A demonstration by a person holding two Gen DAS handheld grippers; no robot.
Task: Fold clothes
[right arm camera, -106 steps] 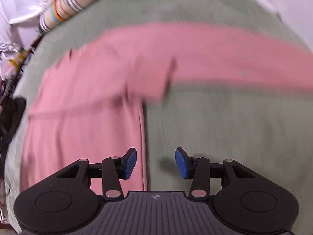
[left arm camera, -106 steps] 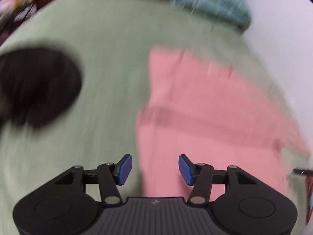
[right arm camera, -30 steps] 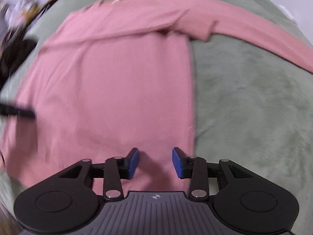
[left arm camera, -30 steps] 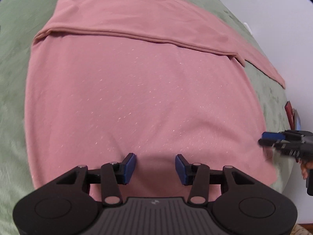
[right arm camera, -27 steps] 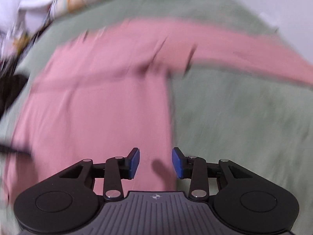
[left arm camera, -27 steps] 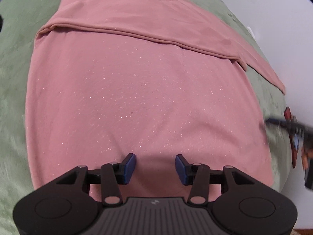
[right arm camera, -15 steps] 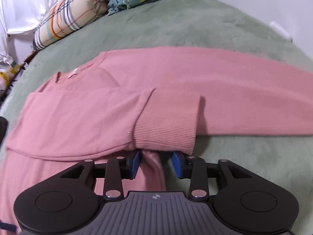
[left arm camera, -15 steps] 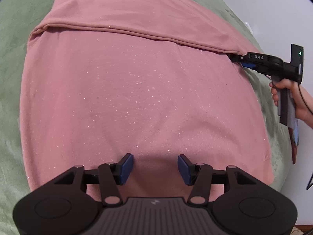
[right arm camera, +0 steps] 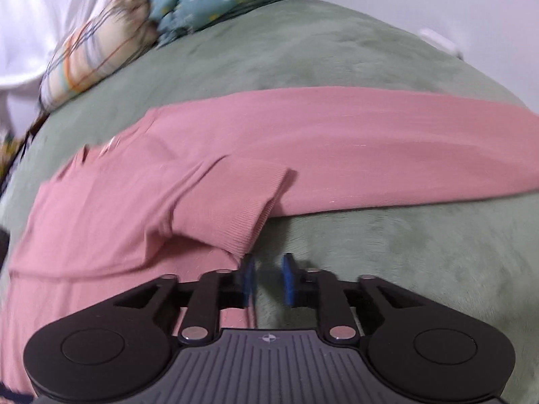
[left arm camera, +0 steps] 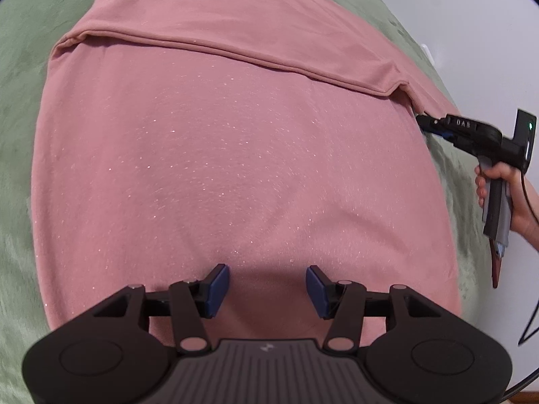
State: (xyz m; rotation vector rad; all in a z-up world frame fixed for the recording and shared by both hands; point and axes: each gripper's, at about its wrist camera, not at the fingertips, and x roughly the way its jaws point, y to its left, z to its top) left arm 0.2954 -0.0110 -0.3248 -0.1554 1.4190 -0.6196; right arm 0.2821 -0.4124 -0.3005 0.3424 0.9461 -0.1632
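Pink sweater (left arm camera: 235,155) lay flat on the green blanket (right arm camera: 387,67), one sleeve (left arm camera: 215,27) already folded across the chest, its ribbed cuff (right arm camera: 242,215) resting near the garment's side edge; the other sleeve (right arm camera: 387,155) stayed stretched out over the blanket, unfolded. Left gripper (left arm camera: 267,286) hovered above the hem, jaws moderately apart and empty; right gripper (right arm camera: 267,279) sat just beside the cuff, jaws narrow and just reopening, nothing between them. Remaining, by judgement: second sleeve, then the body folds.
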